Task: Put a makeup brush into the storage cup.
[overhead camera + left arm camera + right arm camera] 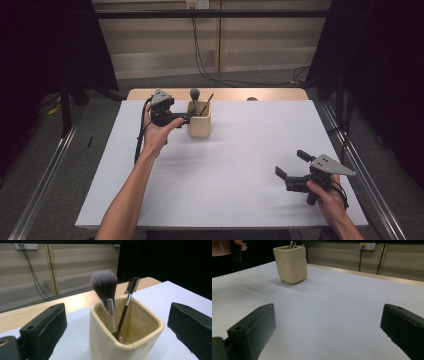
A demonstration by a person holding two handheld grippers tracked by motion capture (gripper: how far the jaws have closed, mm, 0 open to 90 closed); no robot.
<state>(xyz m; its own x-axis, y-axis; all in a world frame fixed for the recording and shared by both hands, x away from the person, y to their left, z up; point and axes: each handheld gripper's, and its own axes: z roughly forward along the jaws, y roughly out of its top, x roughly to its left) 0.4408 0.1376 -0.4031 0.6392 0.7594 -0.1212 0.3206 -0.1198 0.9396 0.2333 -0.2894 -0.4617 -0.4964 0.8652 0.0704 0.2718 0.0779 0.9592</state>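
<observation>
A cream square cup stands at the back of the white table, left of centre. In it are a fluffy powder brush and a thin black spoolie brush. My left gripper is level with the cup's left side, open. In the left gripper view the cup stands close ahead between the wide jaws of my left gripper, untouched, with the powder brush and spoolie upright inside. My right gripper rests open at the front right, nothing between its jaws; the cup is far off.
The white table top has a bare wooden strip along its back edge, with a small dark round object on it. Cables hang from a wall socket behind. Floor rails run along both sides of the table.
</observation>
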